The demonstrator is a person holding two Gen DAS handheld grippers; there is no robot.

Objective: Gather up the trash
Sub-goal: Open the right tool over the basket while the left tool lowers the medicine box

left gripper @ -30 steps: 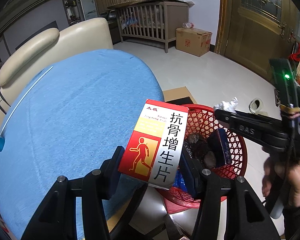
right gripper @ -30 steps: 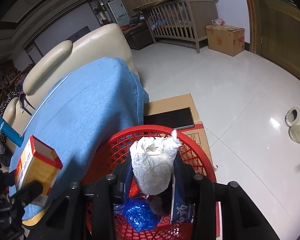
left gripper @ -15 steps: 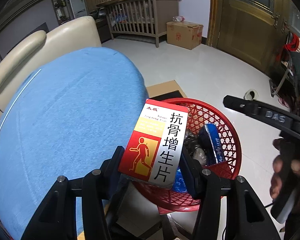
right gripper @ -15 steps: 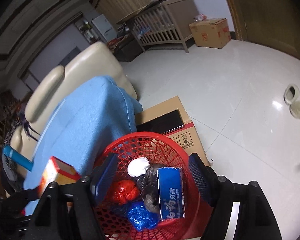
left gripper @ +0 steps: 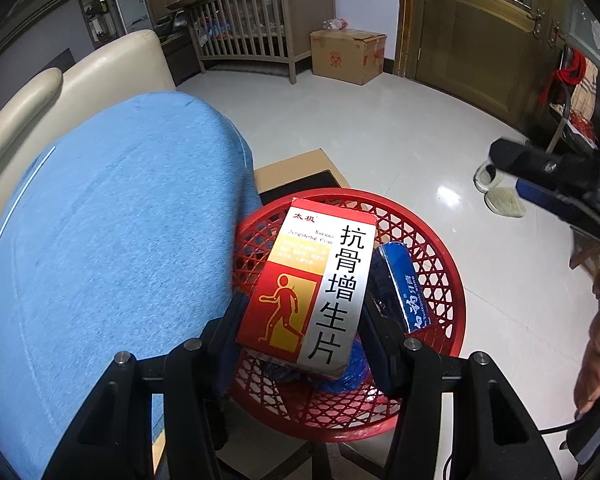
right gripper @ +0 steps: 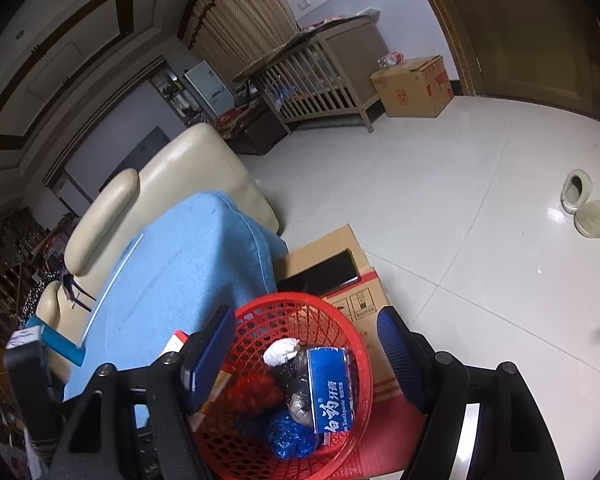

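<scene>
My left gripper [left gripper: 302, 332] is shut on a red, orange and silver medicine box [left gripper: 312, 292] and holds it over the red mesh basket [left gripper: 440, 276]. My right gripper [right gripper: 304, 356] is open and empty, above the same basket [right gripper: 352, 340]. Inside the basket lie a white paper wad [right gripper: 281, 352], a blue toothpaste box [right gripper: 332, 396], a red bag [right gripper: 252, 396] and a blue bag [right gripper: 288, 436]. The right gripper also shows at the right edge of the left wrist view [left gripper: 556, 184].
A blue-covered table [left gripper: 100, 248] is left of the basket, with a cream sofa [left gripper: 72, 92] behind it. A cardboard box [right gripper: 360, 280] sits on the floor under the basket. Slippers [right gripper: 588, 208], a crib [left gripper: 260, 32] and another carton [left gripper: 348, 56] stand farther off.
My right gripper opened and dropped the white paper wad into the basket, then lifted. My left gripper carried the medicine box from over the table edge to over the basket.
</scene>
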